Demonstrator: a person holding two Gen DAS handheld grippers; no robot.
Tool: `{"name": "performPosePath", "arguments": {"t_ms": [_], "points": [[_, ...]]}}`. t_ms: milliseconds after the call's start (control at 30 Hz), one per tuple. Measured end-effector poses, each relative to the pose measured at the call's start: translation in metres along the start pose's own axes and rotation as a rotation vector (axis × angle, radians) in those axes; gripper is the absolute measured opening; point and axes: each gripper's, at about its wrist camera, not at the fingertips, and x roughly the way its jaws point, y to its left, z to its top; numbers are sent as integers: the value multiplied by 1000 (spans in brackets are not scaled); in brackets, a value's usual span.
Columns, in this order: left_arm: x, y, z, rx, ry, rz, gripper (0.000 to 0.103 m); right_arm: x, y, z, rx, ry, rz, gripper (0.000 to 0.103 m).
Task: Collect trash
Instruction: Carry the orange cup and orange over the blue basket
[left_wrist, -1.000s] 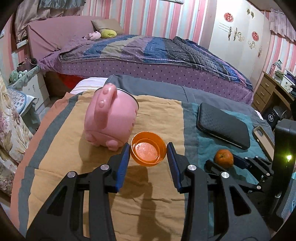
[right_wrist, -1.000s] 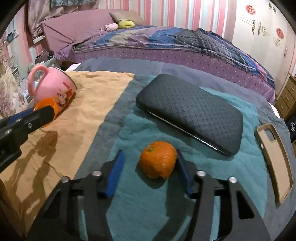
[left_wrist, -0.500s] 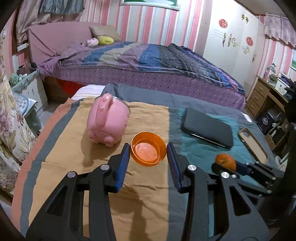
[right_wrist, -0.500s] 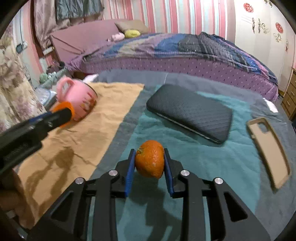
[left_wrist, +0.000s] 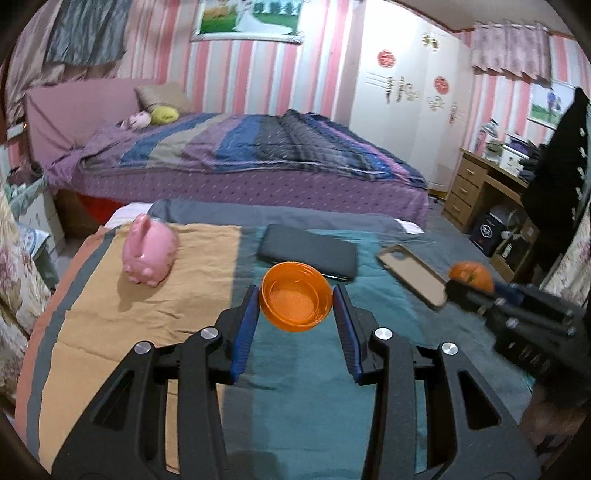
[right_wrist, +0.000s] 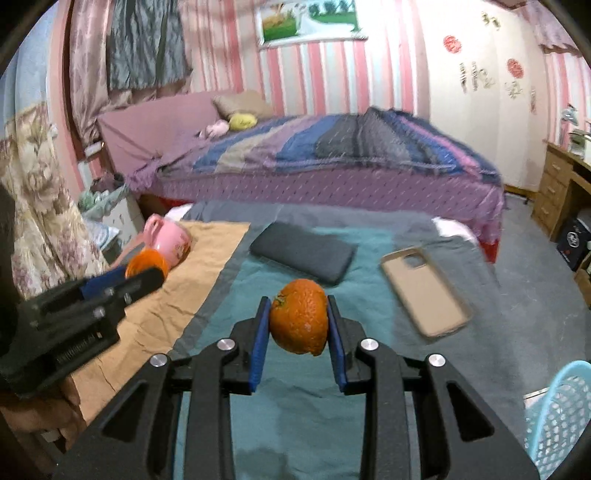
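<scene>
My left gripper (left_wrist: 295, 301) is shut on a small orange plastic cup (left_wrist: 295, 299) and holds it above the teal cloth. My right gripper (right_wrist: 297, 319) is shut on an orange fruit (right_wrist: 299, 319), lifted above the cloth. In the left wrist view the fruit (left_wrist: 472, 275) and the right gripper (left_wrist: 476, 286) show at the far right. In the right wrist view the cup (right_wrist: 146, 263) and the left gripper (right_wrist: 144, 275) show at the left. A light blue mesh basket (right_wrist: 557, 413) shows at the bottom right corner of the right wrist view.
A pink mug (left_wrist: 149, 254) lies on the tan cloth (left_wrist: 147, 317). A black case (left_wrist: 308, 254) and a beige phone case (left_wrist: 412, 273) lie on the teal cloth (left_wrist: 303, 398). A purple bed (left_wrist: 240, 166) stands behind, and a wooden dresser (left_wrist: 476, 188) at the right.
Both grippers have risen and drawn back from the low bed. My right gripper closed on the fruit and lifted it. The left kept the cup and moved right over the teal cloth.
</scene>
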Motion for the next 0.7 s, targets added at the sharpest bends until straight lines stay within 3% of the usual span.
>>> {"name": "performPosePath", "arguments": {"t_ms": [133,467,700], "points": [[-6,-15,-4,-20,1,-71,40,-29,-20,-4,32,-34,-14,29],[-6,-70,-3,28,-30,-127,40,-97,-84,-24,119,-96,-136,30],[-5,-121,-7,65,-32,-221,40,-121,-125,-24,144,-116,-132,30]]}}
